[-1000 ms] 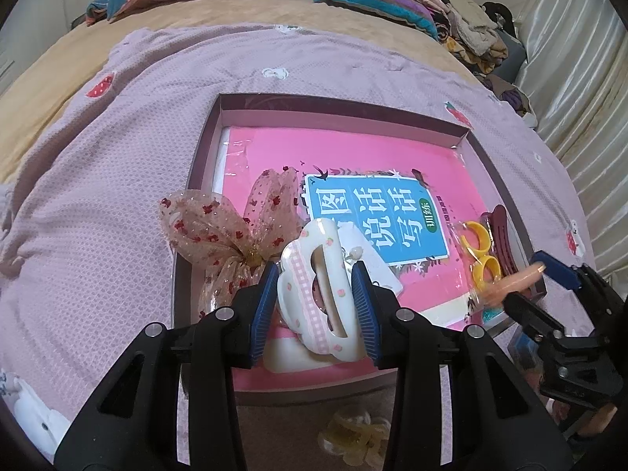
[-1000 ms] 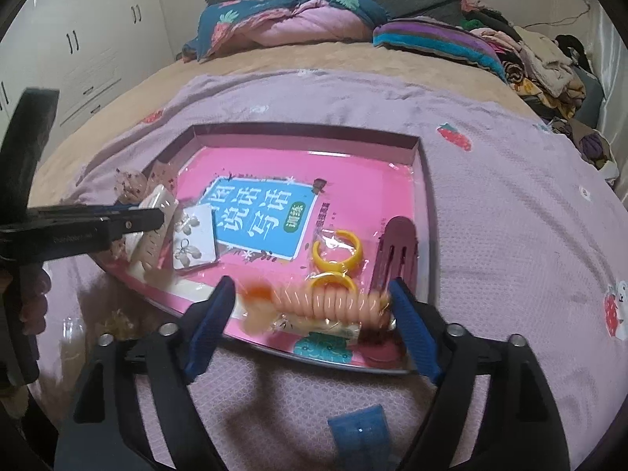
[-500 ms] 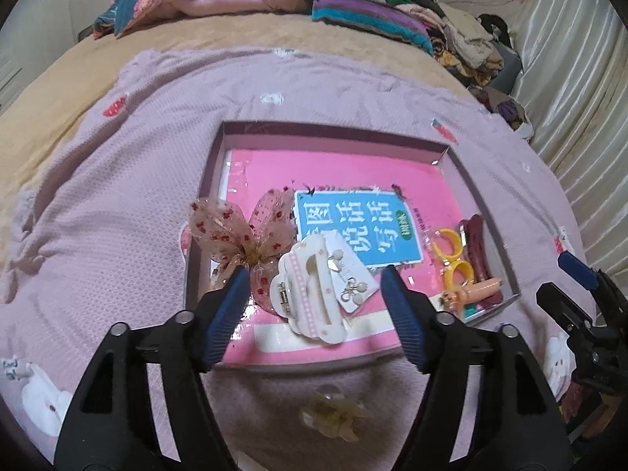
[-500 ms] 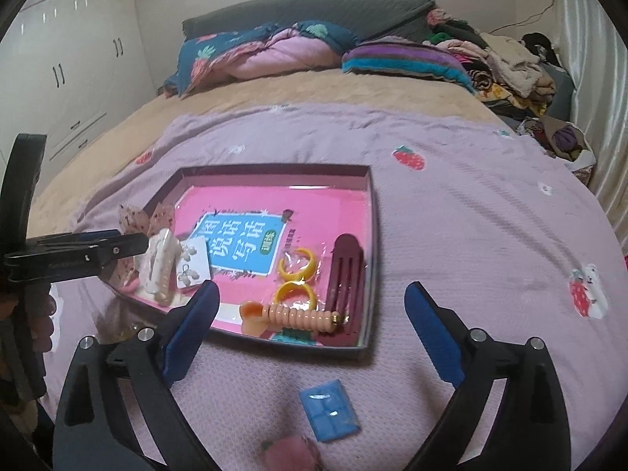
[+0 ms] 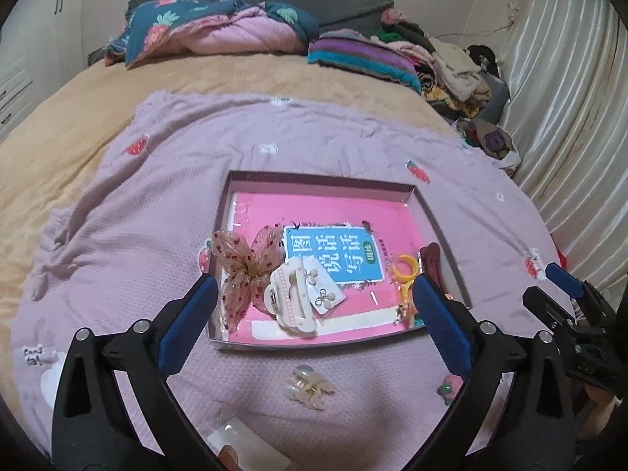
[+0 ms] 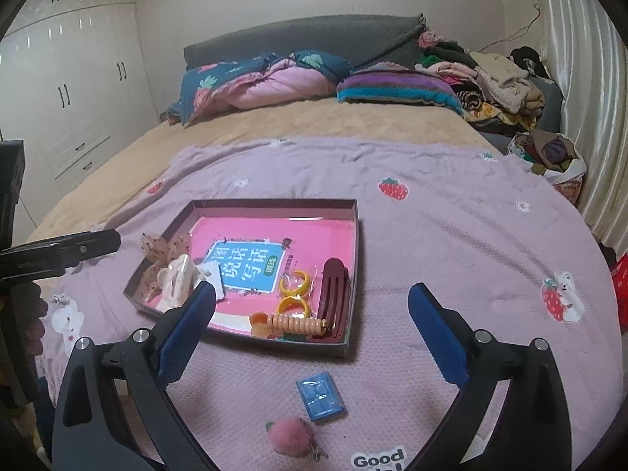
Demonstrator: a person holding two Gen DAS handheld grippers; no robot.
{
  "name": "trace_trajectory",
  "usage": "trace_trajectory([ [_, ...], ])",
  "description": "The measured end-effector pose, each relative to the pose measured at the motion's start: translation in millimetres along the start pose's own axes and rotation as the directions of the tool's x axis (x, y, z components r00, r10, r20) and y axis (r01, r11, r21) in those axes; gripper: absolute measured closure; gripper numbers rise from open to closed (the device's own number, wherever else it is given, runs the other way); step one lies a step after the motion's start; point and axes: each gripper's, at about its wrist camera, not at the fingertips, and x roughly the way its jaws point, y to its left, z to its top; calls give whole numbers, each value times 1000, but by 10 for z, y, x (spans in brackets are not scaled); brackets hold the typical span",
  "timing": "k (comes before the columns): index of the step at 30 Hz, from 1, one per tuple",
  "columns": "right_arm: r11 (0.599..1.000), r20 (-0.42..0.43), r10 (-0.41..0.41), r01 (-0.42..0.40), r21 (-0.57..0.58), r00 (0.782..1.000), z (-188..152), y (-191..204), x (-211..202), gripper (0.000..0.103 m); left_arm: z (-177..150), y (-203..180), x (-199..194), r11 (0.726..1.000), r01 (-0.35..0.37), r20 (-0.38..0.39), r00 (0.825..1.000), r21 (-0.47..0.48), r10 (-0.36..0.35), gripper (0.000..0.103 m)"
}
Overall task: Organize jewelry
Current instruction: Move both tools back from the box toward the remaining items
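A shallow box tray (image 5: 314, 177) (image 6: 274, 205) with a pink book inside lies on the purple blanket. In it are a sheer red-dotted bow (image 5: 245, 265), a white claw clip (image 5: 290, 300) (image 6: 176, 280), an earring card (image 5: 324, 288), yellow rings (image 6: 296, 280), a maroon clip (image 6: 333, 286) and an orange spiral tie (image 6: 292, 322). My left gripper (image 5: 314, 322) is open and empty, held back above the tray's near edge. My right gripper (image 6: 312, 325) is open and empty, above the tray's near right corner. A pearl clip (image 5: 308, 386), a blue square packet (image 6: 320, 396) and a pink pompom (image 6: 290, 435) lie on the blanket outside the tray.
A clear packet (image 5: 243, 443) lies at the near edge of the blanket. Pillows and quilts (image 6: 267, 82) are piled at the bed head, clothes (image 6: 498, 78) at the far right. Wardrobes (image 6: 70, 90) stand left, curtains (image 5: 569, 117) right.
My left gripper let go of the white claw clip in the tray and drew back. My right gripper let go of the orange spiral tie in the tray and drew back. Both opened.
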Motion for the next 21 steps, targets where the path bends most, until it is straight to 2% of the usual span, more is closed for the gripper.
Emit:
trace_trajectory([
  [21, 1000, 130, -7, 10, -21, 991, 63, 28, -693, 4, -63, -144, -718, 1000, 19, 112, 994, 20, -21, 10],
])
